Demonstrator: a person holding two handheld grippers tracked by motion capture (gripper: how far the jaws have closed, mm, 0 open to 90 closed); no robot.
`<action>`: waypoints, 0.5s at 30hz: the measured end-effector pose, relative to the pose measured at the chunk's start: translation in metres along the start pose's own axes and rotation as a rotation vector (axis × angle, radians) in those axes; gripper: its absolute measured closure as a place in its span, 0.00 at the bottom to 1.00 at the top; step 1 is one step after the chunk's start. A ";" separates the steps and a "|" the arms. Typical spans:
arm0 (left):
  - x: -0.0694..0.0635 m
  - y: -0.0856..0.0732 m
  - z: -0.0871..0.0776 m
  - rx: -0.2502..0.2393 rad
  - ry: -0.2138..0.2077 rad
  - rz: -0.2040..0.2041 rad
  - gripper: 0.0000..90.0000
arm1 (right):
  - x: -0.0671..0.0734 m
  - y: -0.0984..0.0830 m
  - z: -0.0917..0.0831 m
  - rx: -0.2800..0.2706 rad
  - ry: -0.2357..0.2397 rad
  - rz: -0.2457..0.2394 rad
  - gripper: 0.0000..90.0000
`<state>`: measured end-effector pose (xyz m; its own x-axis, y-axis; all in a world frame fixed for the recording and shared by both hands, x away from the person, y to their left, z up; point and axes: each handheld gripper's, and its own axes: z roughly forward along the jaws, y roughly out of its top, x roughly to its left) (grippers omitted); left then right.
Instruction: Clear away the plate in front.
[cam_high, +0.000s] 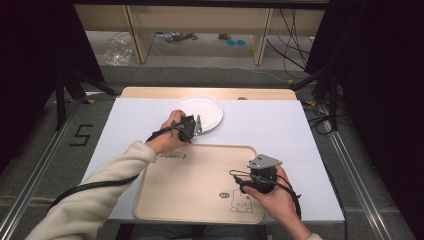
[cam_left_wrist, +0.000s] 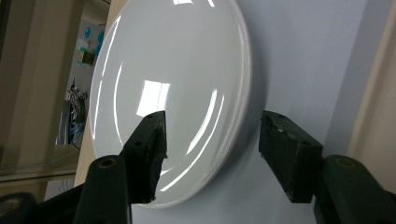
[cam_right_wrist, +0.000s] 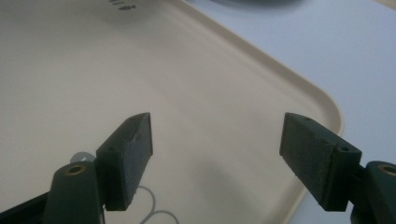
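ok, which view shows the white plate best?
Left gripper view: the white plate is close up, its rim between the left gripper's open jaws. The high view shows the whole plate, small. The right gripper view catches a blurred sliver at the top.

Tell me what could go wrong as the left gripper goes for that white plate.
1. The left gripper straddles the rim of the white plate, jaws open. The glazed surface looks slick, so a rim pinch may slip.
2. One jaw sits over the plate, the other over the table cover. Closing might tip or push the plate rather than grip it.
3. The right gripper hangs open over the tray and could block the set-down.
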<state>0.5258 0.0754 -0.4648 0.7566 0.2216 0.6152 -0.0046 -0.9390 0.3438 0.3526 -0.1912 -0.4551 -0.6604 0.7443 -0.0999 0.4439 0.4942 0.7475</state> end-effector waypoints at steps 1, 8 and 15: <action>0.000 0.000 0.001 0.004 -0.002 0.007 0.49 | 0.000 0.000 0.000 0.004 0.001 0.005 0.30; -0.001 0.000 0.011 0.039 0.001 0.041 0.52 | 0.000 0.000 0.000 0.005 0.001 0.005 0.30; -0.002 0.002 0.016 0.047 -0.007 0.055 0.56 | 0.000 0.000 0.000 0.007 0.001 0.007 0.30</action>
<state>0.5347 0.0686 -0.4768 0.7606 0.1675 0.6272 -0.0160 -0.9610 0.2760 0.3521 -0.1912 -0.4552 -0.6579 0.7472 -0.0936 0.4527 0.4917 0.7438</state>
